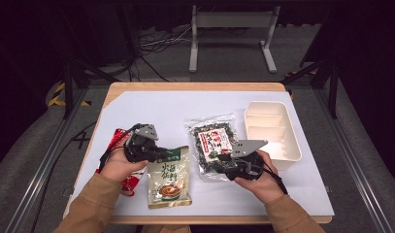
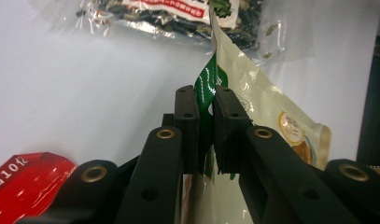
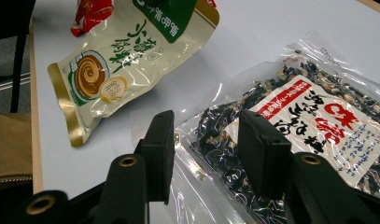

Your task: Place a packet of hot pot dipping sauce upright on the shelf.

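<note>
My left gripper (image 1: 162, 155) (image 2: 206, 100) is shut on the green top edge of a beige pouch (image 1: 170, 177) (image 2: 267, 112). The pouch's top is lifted off the white table cover while its lower end still rests there, as the right gripper view also shows of the pouch (image 3: 117, 60). My right gripper (image 1: 224, 160) (image 3: 208, 135) stands open over the near corner of a clear bag of dark dried food with a red and white label (image 1: 214, 141) (image 3: 309, 121). That corner lies between its jaws, and the pads do not press it.
A red packet (image 1: 118, 141) (image 2: 24, 179) (image 3: 92, 11) lies under the left hand near the table's left edge. A white divided tray (image 1: 272, 128) stands at the right. The clear bag (image 2: 178, 14) lies just beyond the pouch.
</note>
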A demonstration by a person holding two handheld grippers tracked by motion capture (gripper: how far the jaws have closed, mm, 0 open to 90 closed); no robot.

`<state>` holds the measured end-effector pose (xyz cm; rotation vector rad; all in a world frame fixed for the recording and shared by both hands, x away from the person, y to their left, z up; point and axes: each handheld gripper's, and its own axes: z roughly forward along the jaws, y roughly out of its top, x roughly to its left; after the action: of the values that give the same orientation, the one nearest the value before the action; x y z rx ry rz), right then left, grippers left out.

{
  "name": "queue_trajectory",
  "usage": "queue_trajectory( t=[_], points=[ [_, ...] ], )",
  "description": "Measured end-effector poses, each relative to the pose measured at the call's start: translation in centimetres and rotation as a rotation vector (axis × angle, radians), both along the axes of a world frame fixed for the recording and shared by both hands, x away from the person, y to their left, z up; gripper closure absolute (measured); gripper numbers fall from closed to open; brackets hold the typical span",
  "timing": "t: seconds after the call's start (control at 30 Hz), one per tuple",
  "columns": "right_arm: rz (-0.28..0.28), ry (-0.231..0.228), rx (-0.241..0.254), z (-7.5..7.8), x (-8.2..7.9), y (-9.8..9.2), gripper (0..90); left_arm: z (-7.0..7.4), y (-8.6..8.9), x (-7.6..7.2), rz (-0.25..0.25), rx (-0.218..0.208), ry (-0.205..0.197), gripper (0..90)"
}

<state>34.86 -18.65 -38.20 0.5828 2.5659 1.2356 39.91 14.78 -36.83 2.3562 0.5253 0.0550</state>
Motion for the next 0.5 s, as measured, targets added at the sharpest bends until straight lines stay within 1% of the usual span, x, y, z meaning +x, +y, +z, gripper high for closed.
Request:
queue_trajectory(
  t=[0.03,0.07,0.13,0.27,0.37,0.4,0.43,0.5],
  points=[
    [0.0,-0.002,0.001,0.1,0.0,0.0,56.5,0.4,0.0,-0.3,-0.008,-0.004,-0.008,81.4],
    [0.0,-0.002,0.001,0.1,0.0,0.0,56.5,0.4,0.0,-0.3,-0.008,-0.004,-0.008,81.5],
    [0.002,-0.004,0.006,0.2,-0.1,0.0,56.6,1.0,0.1,-0.7,-0.01,-0.015,-0.024,81.5],
    [0.005,-0.008,0.006,0.5,-0.2,-0.1,56.5,1.8,-0.3,-1.5,-0.031,0.011,-0.068,81.6],
    [0.004,-0.01,0.014,0.6,-0.3,-0.2,56.4,2.4,-0.4,-2.1,-0.043,0.003,-0.085,81.6],
    [0.004,-0.015,0.018,0.8,-0.3,-0.3,56.2,2.9,-0.5,-2.5,-0.057,-0.002,-0.095,81.6],
    [0.005,-0.015,0.021,0.9,-0.4,-0.3,56.2,3.1,-0.5,-2.7,-0.064,-0.003,-0.106,81.6],
    [0.012,-0.016,0.024,1.1,-0.4,-0.3,56.6,3.5,-0.8,-3.2,-0.077,0.006,-0.125,81.7]
  ],
)
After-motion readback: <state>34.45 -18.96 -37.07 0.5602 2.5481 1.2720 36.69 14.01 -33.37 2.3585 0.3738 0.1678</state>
